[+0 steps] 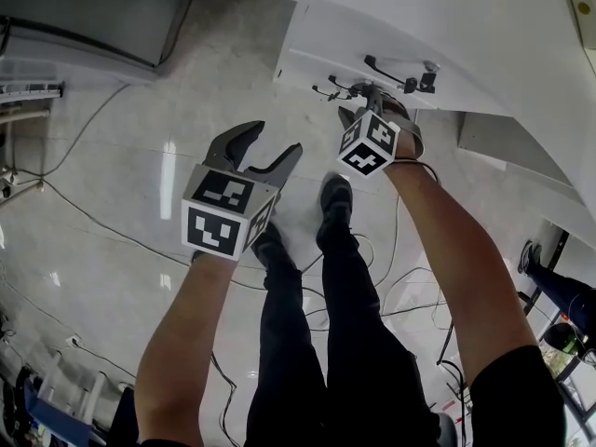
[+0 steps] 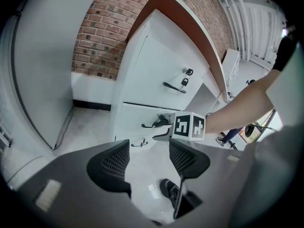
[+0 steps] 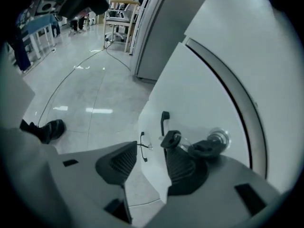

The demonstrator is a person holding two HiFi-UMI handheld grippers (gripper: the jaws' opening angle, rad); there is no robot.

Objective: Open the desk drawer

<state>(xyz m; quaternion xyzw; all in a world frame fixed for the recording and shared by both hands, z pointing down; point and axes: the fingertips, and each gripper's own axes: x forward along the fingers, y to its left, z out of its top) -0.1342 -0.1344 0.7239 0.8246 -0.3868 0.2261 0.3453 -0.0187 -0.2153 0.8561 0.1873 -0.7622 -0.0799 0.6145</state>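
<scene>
Desk drawer [image 2: 135,114] sits shut in the white cabinet [image 2: 152,61], 3 black handles [image 2: 175,87] showing. 2 grippers: right gripper [image 3: 149,149] at the drawer front, jaws apart, gripping nothing; left gripper [image 1: 277,140] off it, jaws wide.

The right gripper [image 1: 369,102] is close before the drawer front [image 1: 309,67], the left gripper [image 1: 277,141] well to its left.

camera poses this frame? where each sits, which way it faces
Head view: on the head, steeply down at floor and drawer unit; forearms, legs, left gripper, right gripper.
Left gripper view: on left gripper, facing drawer unit; own jaws, right forearm, shoe show.
Right gripper view: on right gripper, close on drawer unit; own jaws, shoe.
Shared: all see drawer handles.
</scene>
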